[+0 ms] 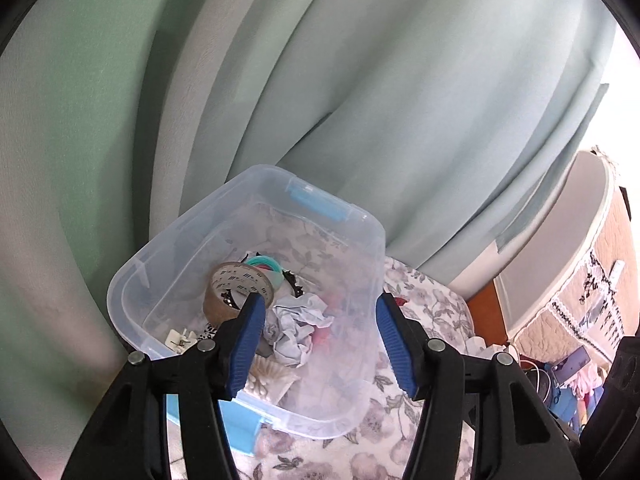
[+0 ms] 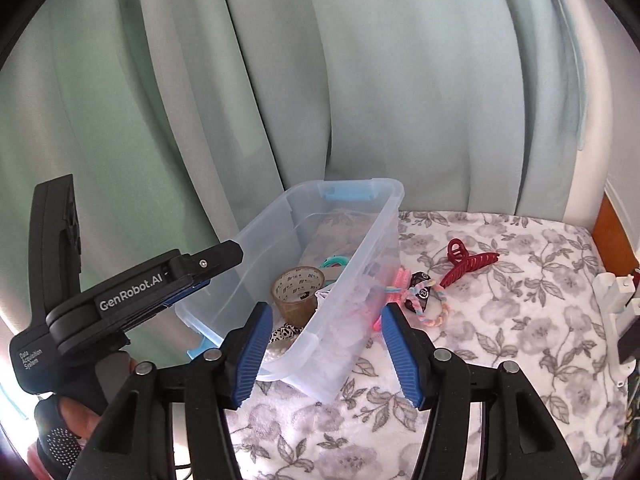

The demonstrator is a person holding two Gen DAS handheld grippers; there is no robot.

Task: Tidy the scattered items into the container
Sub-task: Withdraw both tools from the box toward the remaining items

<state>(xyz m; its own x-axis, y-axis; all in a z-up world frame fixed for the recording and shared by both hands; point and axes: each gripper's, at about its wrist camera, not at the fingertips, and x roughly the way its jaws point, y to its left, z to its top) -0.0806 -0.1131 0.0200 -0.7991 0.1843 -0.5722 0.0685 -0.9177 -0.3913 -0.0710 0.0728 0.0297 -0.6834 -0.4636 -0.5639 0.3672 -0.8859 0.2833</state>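
A clear plastic container (image 1: 132,280) with blue latches stands on a floral blanket (image 2: 500,320). Inside lie a brown tape roll (image 1: 236,292), crumpled pale-blue paper (image 1: 298,328), a teal ring (image 1: 264,262) and other small items. My left gripper (image 1: 320,312) hangs open above the container's near end, nothing between its pads. My right gripper (image 2: 326,316) is open too, over the container's near right corner. Right of the container on the blanket lie a red claw clip (image 2: 468,264), a pink comb-like clip (image 2: 400,280), a pastel hair tie (image 2: 438,308) and a small black packet (image 2: 420,286).
Pale green curtains (image 2: 360,80) hang right behind the container. A gloved hand (image 2: 64,420) holds the left gripper (image 2: 216,268) at the right wrist view's left edge. A wooden bed edge (image 2: 612,232) and white objects (image 2: 616,304) border the blanket on the right.
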